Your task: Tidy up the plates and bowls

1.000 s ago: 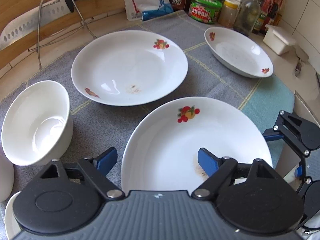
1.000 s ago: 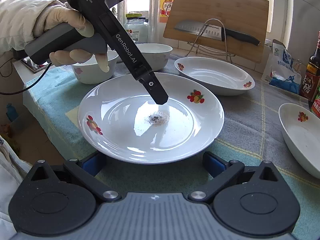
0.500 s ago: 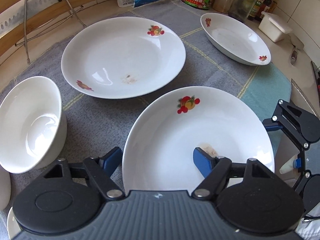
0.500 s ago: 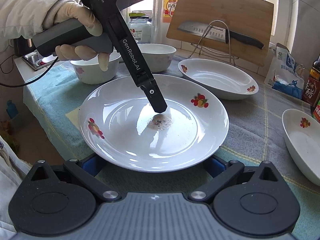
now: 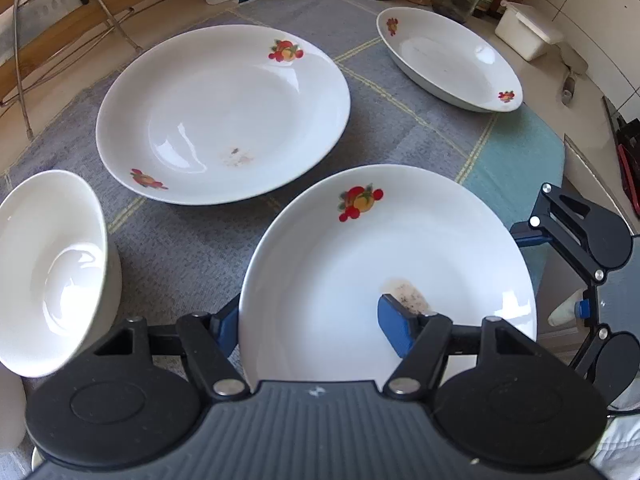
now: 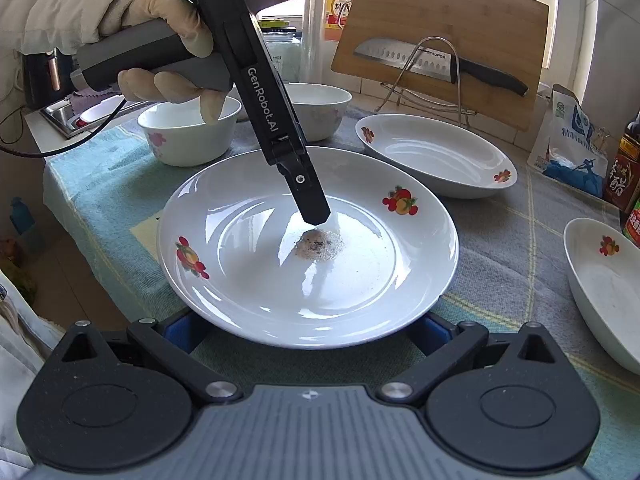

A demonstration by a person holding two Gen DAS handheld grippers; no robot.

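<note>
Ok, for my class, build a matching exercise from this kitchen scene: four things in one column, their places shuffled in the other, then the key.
Things:
1. knife
2. nearest plate
3. cutting board
4. oval dish

Places:
a. leaning behind the wire rack
b. lying across the wire rack
c. on the cloth in front of the wire rack
d. gripped at its rim by the left gripper

Pairs: 1-b, 2-d, 3-a, 4-c

Black left gripper [image 6: 316,216] marked "GenRobot.AI" — blue pads [image 5: 394,326], silver screws, cream glove [image 6: 168,16], pale sleeve [image 6: 60,4].
</note>
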